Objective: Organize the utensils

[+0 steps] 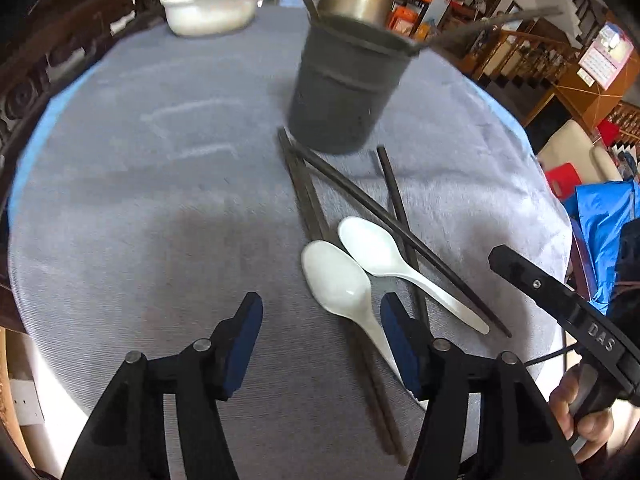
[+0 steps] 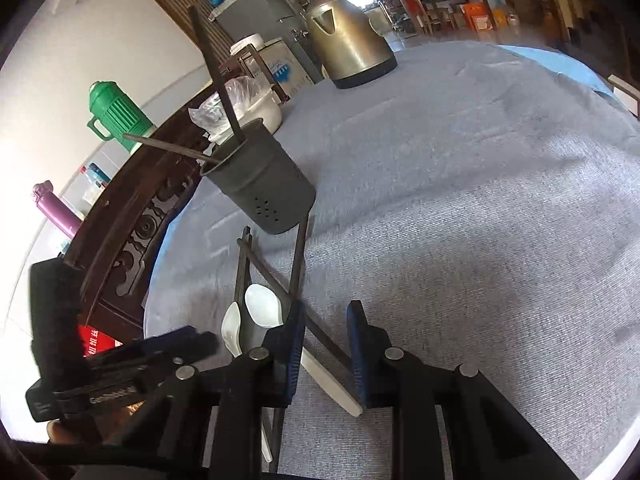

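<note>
Two grippers: both hang over a grey-clothed tabletop (image 1: 120,200), each held by a person's hand.
Left gripper (image 1: 322,346): spread, nothing between its blue pads; the right pad sits over the handle of the nearer spoon (image 1: 340,280), and contact cannot be told.
Right gripper (image 2: 326,354): narrowly parted, not pressed together; a chopstick (image 2: 320,336) and the handle of the farther spoon (image 2: 262,306) cross the gap on the cloth, and neither is seen pinched.
Spoons: two white ones lie side by side, bowls pointing towards the holder.
Chopsticks: several dark ones lie loose on the cloth in a crossed bundle under and beside the spoons, their far ends just beside the holder's base.
Holder (image 1: 344,88): a dark grey perforated cup, upright beyond the bundle, with two chopsticks leaning out of it.
Kettle (image 2: 348,52): metal, farther back.
Bowl (image 1: 212,8): white, plastic-covered, at the far edge.
</note>
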### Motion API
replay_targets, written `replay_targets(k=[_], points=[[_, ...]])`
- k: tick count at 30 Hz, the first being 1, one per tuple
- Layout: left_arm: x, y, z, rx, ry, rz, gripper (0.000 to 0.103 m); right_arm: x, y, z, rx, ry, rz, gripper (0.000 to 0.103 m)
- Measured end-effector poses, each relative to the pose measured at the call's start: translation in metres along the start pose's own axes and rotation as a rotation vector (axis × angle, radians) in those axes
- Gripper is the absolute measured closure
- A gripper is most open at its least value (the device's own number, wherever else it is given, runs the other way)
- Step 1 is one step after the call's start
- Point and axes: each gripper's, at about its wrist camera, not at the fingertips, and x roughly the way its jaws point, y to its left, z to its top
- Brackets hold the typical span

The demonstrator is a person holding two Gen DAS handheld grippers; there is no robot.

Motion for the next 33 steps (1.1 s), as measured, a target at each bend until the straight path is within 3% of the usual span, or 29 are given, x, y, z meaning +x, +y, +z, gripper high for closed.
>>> replay_targets(k=[5, 7, 12, 15, 20, 28, 33], points=[[0.008, -0.009, 0.003, 0.024, -0.026, 0.022, 0.044, 0.000, -0.006, 0.003, 0.014, -0.001, 0.006, 0.079], [0.010, -0.007, 0.005, 0.023, -0.029, 0.003, 0.066, -0.001, -0.006, 0.003, 0.011, 0.000, 0.012, 0.079], [0.006, 0.002, 0.005, 0.021, -0.056, 0.003, 0.068, 0.000, -0.002, 0.003, -0.019, 0.013, 0.033, 0.079], [-0.004, 0.015, 0.005, 0.002, -0.069, -0.037, 0.069, 0.004, 0.009, 0.002, -0.069, 0.052, 0.070, 0.079], [-0.027, 0.036, 0.007, -0.011, -0.104, -0.040, 0.068, 0.019, 0.030, 0.000, -0.138, 0.132, 0.111, 0.079], [-0.046, 0.055, 0.006, -0.014, -0.138, 0.008, 0.068, 0.053, 0.058, 0.002, -0.287, 0.192, 0.025, 0.078], [-0.052, 0.059, 0.003, -0.001, -0.153, 0.013, 0.068, 0.072, 0.059, 0.011, -0.277, 0.240, 0.018, 0.078]])
